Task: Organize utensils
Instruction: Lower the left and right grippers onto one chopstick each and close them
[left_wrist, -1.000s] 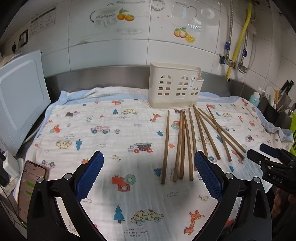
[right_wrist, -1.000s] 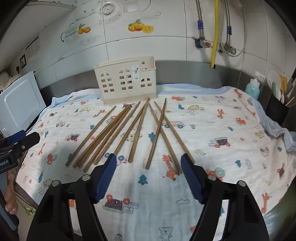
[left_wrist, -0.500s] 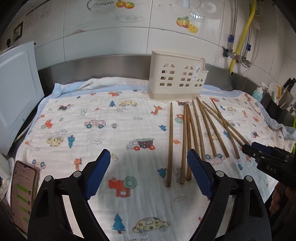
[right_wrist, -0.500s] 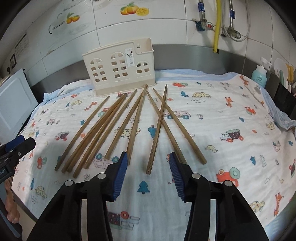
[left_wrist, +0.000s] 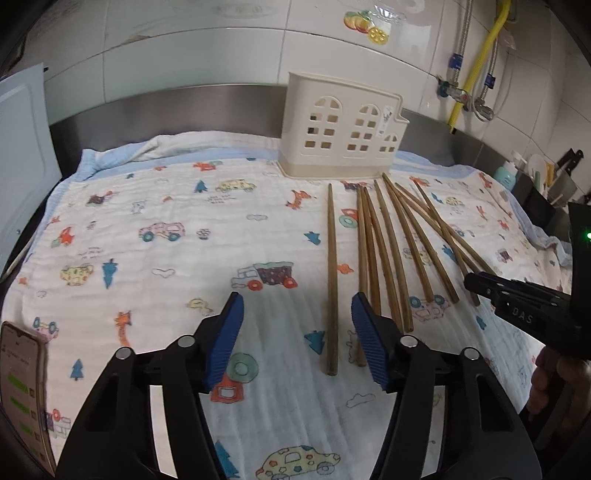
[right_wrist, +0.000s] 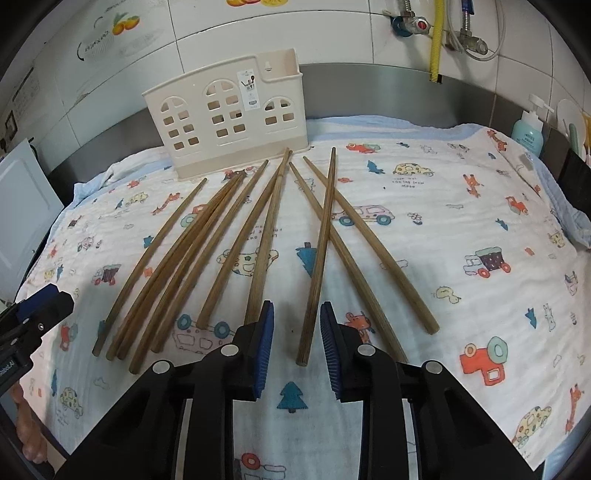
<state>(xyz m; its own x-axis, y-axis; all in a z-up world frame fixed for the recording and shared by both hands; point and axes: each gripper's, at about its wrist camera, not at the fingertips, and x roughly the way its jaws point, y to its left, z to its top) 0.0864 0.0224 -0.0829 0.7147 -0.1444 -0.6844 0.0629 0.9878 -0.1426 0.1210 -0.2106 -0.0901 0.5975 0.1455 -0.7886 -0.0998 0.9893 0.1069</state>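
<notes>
We're seeing brown wooden chopsticks (right_wrist: 258, 236) fanning out before the cream holder (right_wrist: 225, 122); both grippers' jaws are narrowing since earlier, staying open, gripping nothing.

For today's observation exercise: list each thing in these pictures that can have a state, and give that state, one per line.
Left gripper: open, one chopstick end between its pads.
Right gripper: open, one chopstick end between its pads.
Chopsticks: lying loose on the cloth, some crossing.
Utensil holder: upright, no chopsticks seen inside.
Phone: screen lit.
Cloth: spread flat.
</notes>
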